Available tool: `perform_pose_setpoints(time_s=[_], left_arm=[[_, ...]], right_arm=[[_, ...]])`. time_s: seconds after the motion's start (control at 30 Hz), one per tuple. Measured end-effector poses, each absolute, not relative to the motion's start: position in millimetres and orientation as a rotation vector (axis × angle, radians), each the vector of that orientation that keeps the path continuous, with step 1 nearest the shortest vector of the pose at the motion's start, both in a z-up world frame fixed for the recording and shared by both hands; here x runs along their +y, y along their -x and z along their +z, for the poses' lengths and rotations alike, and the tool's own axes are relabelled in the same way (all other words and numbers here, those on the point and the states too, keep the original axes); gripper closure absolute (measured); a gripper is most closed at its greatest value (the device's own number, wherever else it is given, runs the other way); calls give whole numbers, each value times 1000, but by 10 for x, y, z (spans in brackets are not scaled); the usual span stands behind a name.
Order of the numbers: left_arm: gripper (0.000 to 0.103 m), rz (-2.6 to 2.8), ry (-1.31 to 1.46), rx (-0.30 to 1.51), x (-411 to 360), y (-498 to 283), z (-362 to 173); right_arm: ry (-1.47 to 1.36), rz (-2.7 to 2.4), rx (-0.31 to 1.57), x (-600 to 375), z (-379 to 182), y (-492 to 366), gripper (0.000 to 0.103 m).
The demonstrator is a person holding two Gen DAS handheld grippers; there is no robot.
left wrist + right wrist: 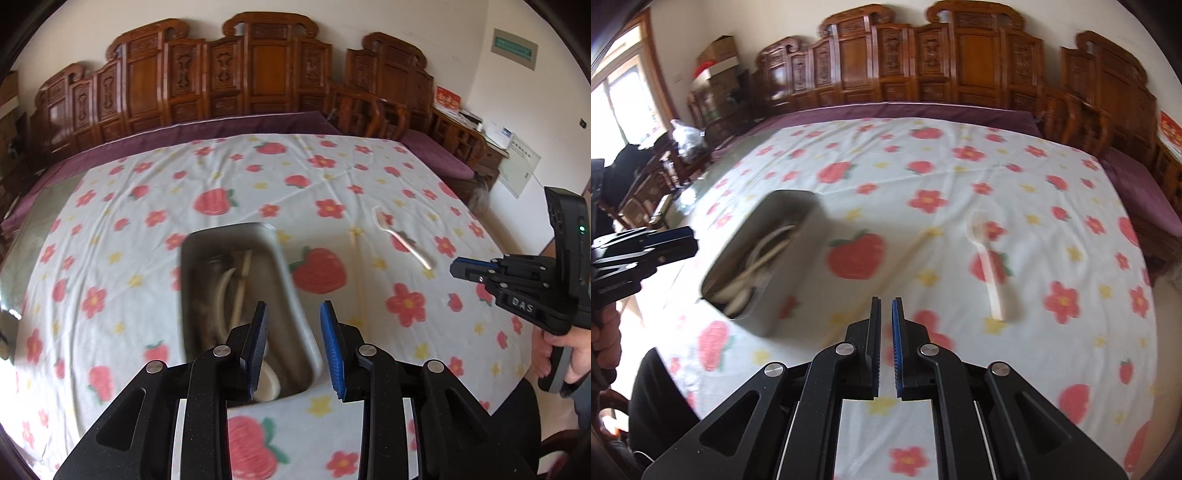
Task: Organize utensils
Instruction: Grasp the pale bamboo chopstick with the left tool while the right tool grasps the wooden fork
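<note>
Left wrist view looks down past the left tool (293, 314), whose blue-padded jaws stand apart with nothing between them. Just beyond and beneath its fingertips sits a metal tray (284, 266) on the flowered cloth (110, 206) that covers the worktop. Pale utensils (236, 291) lie inside the tray, lengthwise along it; blur hides what kind each one is. One rounded pale piece (267, 384) shows at the tray's near end, right behind the left pad.

Farther right on the cloth, well apart from the tray, lies a clear plastic fork (400, 236), its tines pointing away from the camera and its handle slanting toward the right edge. The right tool (453, 267) enters from the right side of this view, held by a hand (561, 354), and its tip hovers near the fork's handle end without touching it.

Right wrist view shows the right tool (886, 301) clenched, the pads nearly meeting and holding nothing. The fork (988, 262) lies ahead and to the right of its fingertips, near but apart. The tray (812, 221) sits ahead to the left, with the utensils (757, 258) piled in it. The left tool (685, 238) reaches in from the left edge beside the tray.
</note>
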State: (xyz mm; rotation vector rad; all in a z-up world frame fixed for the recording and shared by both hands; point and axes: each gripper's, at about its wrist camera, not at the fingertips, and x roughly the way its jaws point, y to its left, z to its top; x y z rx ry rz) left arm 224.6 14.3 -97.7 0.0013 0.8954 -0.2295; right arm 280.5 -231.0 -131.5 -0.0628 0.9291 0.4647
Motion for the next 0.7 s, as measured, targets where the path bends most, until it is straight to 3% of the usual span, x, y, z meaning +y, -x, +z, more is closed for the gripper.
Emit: perform_pose_setpoints(time_s=[0.1, 0.7], left_arm=[[75, -254, -7, 913, -52, -2356, -1040], [74, -323, -48, 1009, -763, -2790, -1442]], right_arm=[[58, 436, 941, -2510, -1405, -2962, 77], [234, 406, 1099, -2353, -2204, -4196, 76]])
